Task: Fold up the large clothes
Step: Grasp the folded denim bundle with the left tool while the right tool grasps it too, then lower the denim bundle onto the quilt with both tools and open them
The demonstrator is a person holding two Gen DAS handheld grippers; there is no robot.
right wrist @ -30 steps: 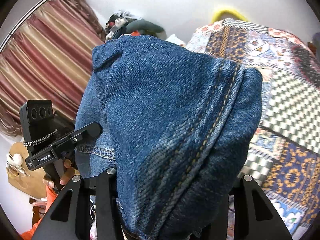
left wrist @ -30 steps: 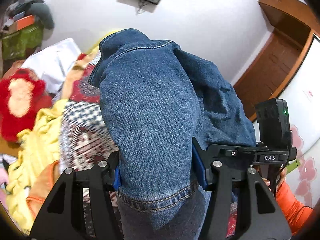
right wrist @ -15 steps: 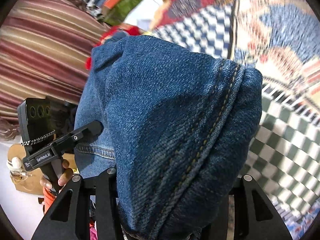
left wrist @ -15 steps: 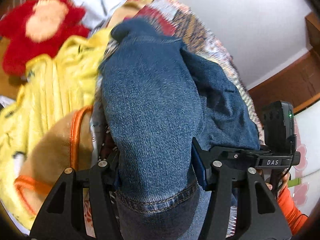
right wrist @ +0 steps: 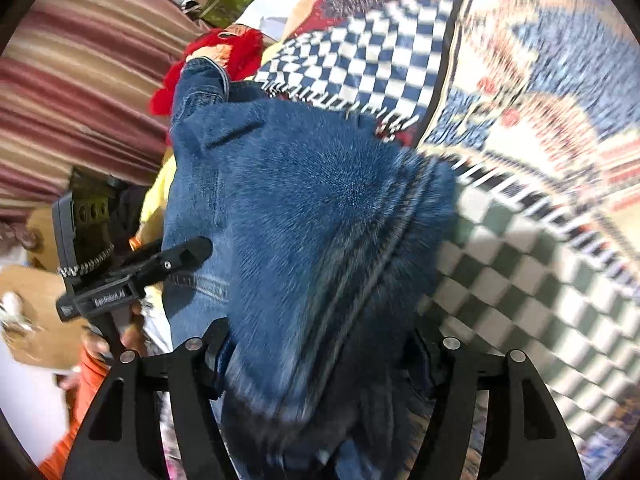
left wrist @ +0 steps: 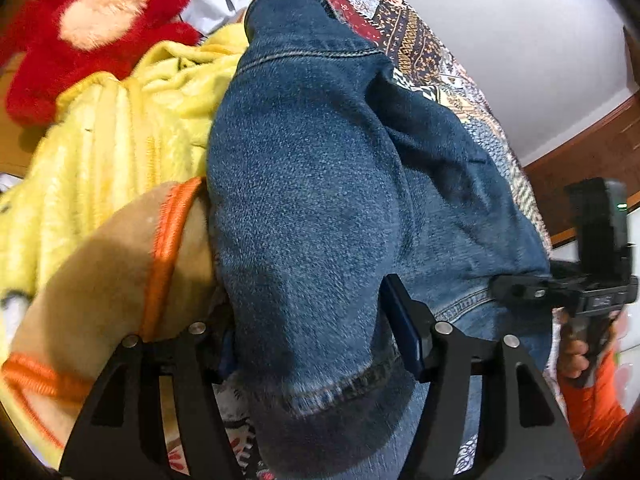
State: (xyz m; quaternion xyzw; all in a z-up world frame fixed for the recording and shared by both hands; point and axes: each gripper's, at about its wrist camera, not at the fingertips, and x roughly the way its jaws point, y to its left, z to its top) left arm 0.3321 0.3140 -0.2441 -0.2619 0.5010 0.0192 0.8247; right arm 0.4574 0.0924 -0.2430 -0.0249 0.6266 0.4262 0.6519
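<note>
Where the patterned bedspread fills most of the right wrist view, its checked and floral patches run under everything else; in the left wrist view only a strip of it shows along the far edge. The jeans are the next biggest thing, a bulky fold of blue denim lying on the bedspread and bunched up toward both cameras, with a stitched hem hanging low between the left gripper's fingers and a double-stitched seam running down toward the right gripper. To the left of the jeans in the left wrist view lies a yellow blanket, and nearer the camera a tan cloth with orange trim touches the denim's side. Beyond the blanket sits a red plush toy. Striped curtains hang at the left of the right wrist view.

The left gripper has the denim between its fingers, and its jaws are opening; the blue pad on the right finger stands just off the cloth. The right gripper also has the denim between its fingers with its jaws opening, though blur hides whether the pads touch. A hand in an orange sleeve holds the right gripper.
</note>
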